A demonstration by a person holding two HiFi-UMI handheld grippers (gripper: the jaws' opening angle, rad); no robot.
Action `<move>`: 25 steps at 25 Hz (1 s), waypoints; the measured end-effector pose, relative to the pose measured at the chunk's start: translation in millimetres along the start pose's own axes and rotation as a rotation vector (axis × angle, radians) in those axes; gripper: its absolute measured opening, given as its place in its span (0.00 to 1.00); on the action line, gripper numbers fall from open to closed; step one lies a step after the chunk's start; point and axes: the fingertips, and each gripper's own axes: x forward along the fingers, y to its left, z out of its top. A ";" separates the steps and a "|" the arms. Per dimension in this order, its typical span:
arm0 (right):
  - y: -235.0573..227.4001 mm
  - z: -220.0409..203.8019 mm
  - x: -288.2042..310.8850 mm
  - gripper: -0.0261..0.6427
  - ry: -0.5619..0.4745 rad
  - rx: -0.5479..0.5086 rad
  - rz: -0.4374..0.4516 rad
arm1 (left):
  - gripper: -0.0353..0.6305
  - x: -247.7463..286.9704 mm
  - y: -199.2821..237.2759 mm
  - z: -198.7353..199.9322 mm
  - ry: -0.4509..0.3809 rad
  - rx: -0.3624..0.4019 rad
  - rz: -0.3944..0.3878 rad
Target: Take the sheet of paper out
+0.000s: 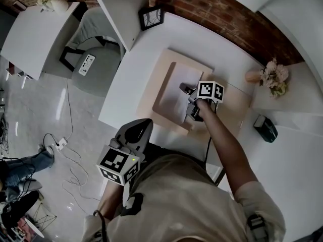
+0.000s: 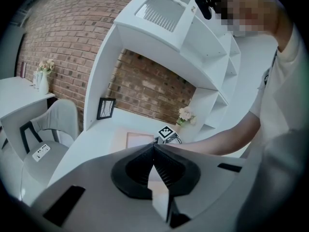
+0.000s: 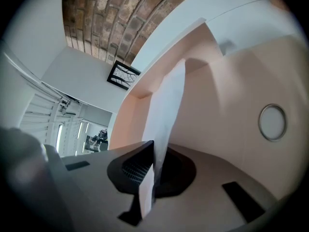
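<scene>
Centrally on the white desk (image 1: 202, 39), a pale pink folder (image 1: 151, 101) lies open; 1 plain white sheet of paper (image 1: 177, 87) rests inside, its edge pinched by the closed right gripper (image 3: 153, 163). Lower left, the left gripper (image 2: 154, 153) hangs shut, empty.

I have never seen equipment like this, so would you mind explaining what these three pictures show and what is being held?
There is no robot here: a person holds a hand-held two-jaw gripper in each hand. The head view comes from a camera on the person's head, looking down. The other two come from cameras riding on each gripper, looking along its jaws. On the white desk lies a shallow peach-coloured tray with a white sheet of paper in it. The right gripper has its jaws pinched shut on that sheet, which runs between them. The left gripper hangs near the person's body, jaws together, holding nothing.
</scene>
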 end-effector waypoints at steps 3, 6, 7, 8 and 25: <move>-0.2 -0.5 1.0 0.08 0.001 0.000 -0.006 | 0.08 -0.2 -0.6 -1.4 0.003 0.000 0.001; -1.7 0.1 0.1 0.08 -0.002 0.009 -0.008 | 0.08 -0.1 -2.3 -1.5 0.000 0.007 -0.002; -2.1 0.6 -0.3 0.08 -0.003 0.007 -0.010 | 0.08 -0.2 -3.0 -2.0 -0.001 0.008 -0.004; -2.2 0.9 -0.2 0.08 -0.004 0.005 -0.014 | 0.08 -0.8 -3.4 -2.7 0.001 0.007 -0.004; -2.1 -1.2 3.7 0.08 0.005 -0.034 -0.058 | 0.08 -7.7 -5.8 -3.6 0.019 -0.004 -0.005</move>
